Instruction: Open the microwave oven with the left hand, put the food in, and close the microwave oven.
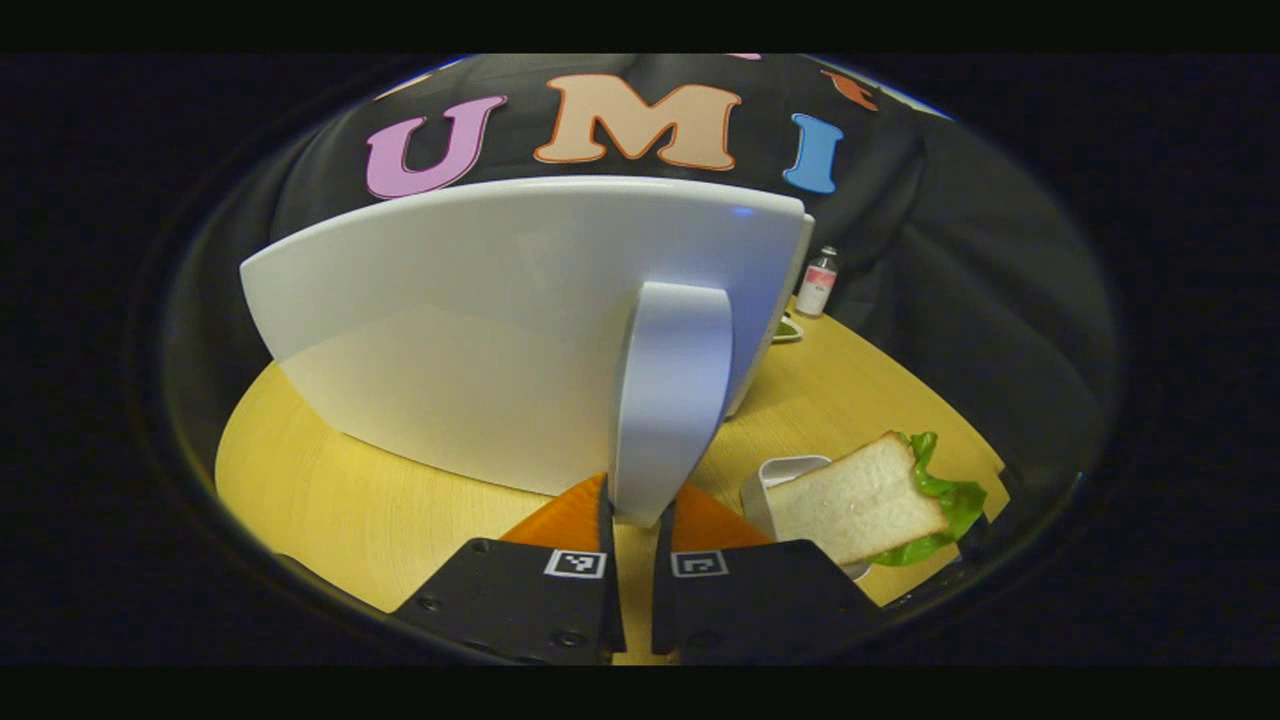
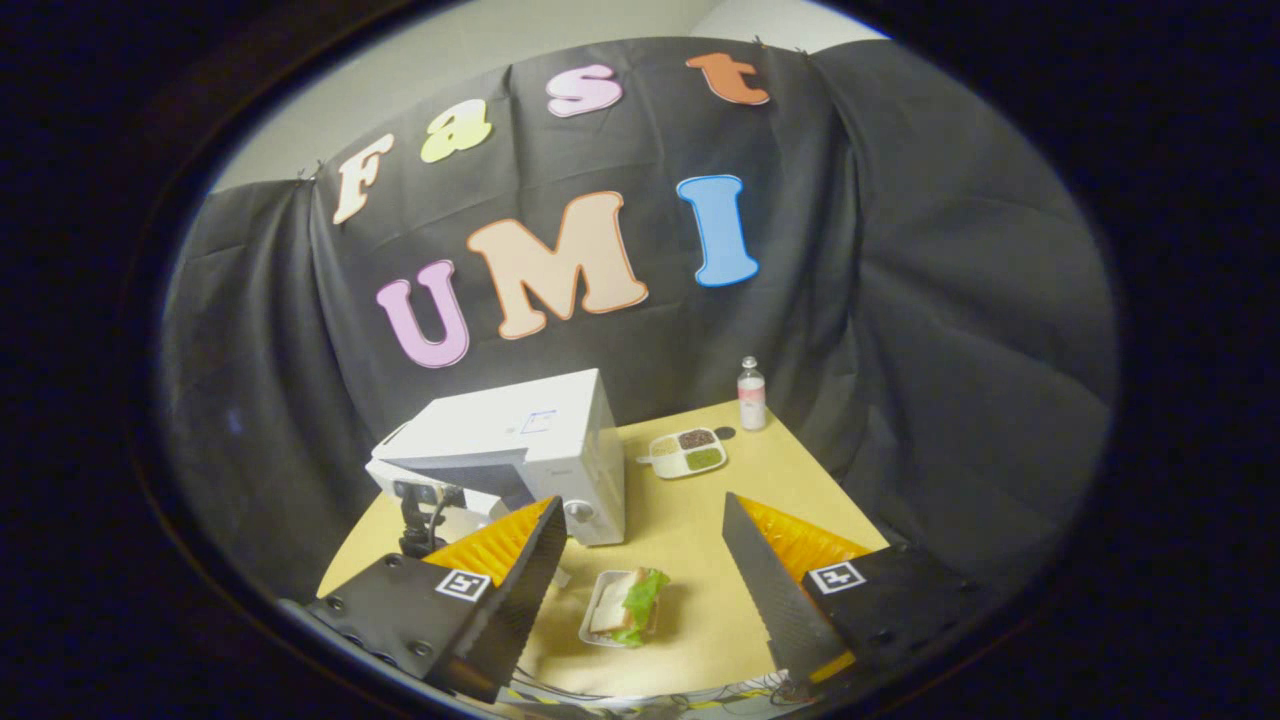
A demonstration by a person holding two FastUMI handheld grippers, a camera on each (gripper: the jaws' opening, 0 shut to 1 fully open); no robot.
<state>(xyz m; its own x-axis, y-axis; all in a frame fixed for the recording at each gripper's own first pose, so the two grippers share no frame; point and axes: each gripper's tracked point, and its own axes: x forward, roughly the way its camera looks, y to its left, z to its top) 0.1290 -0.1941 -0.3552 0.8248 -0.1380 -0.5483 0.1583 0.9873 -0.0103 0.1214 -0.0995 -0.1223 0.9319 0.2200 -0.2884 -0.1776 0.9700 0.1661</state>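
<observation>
White microwave door handle pinched by left gripper.

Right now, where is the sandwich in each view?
Left gripper view: sandwich at lower right, right of the claw.
Right gripper view: bottom centre, on its tray, before the microwave.
Shared landmark: small bottle at the table's far edge.

One microwave, one sandwich, one bottle.
</observation>
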